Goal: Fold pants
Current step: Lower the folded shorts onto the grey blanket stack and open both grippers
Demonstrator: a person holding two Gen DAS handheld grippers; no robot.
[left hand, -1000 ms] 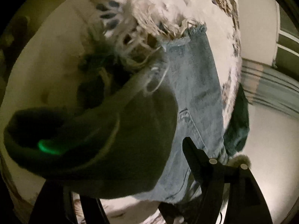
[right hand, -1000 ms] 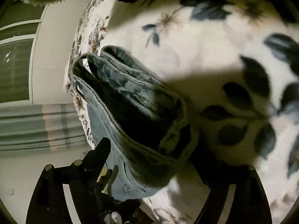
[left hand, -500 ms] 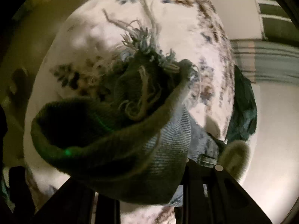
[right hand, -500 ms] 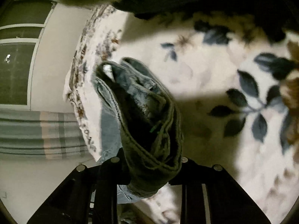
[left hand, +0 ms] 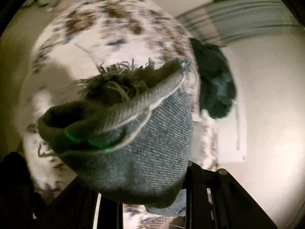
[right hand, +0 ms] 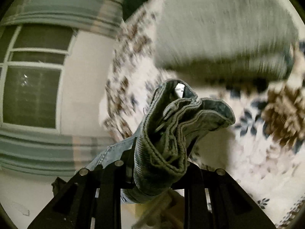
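The pants are light blue jeans with frayed hems. My left gripper (left hand: pixel 150 198) is shut on a bunched fold of the jeans (left hand: pixel 144 152) near the frayed hem (left hand: pixel 118 82), held above the floral bedspread (left hand: pixel 114 34). My right gripper (right hand: pixel 156 175) is shut on a crumpled waistband end of the jeans (right hand: pixel 171 133), lifted above the bedspread (right hand: pixel 257 152). A blurred stretch of denim (right hand: pixel 219 28) crosses the top of the right wrist view. The fingertips of both grippers are hidden by cloth.
A dark green garment (left hand: pixel 215 80) hangs at the bed's right edge. A window (right hand: pixel 32 76) and striped curtain (right hand: pixel 47 148) lie left of the bed. The pale floor (left hand: pixel 266 114) is beyond the bed edge.
Both grippers closed on the jeans and lifted them off the bedspread. The views tilted up, and the cloth now bunches close to each camera.
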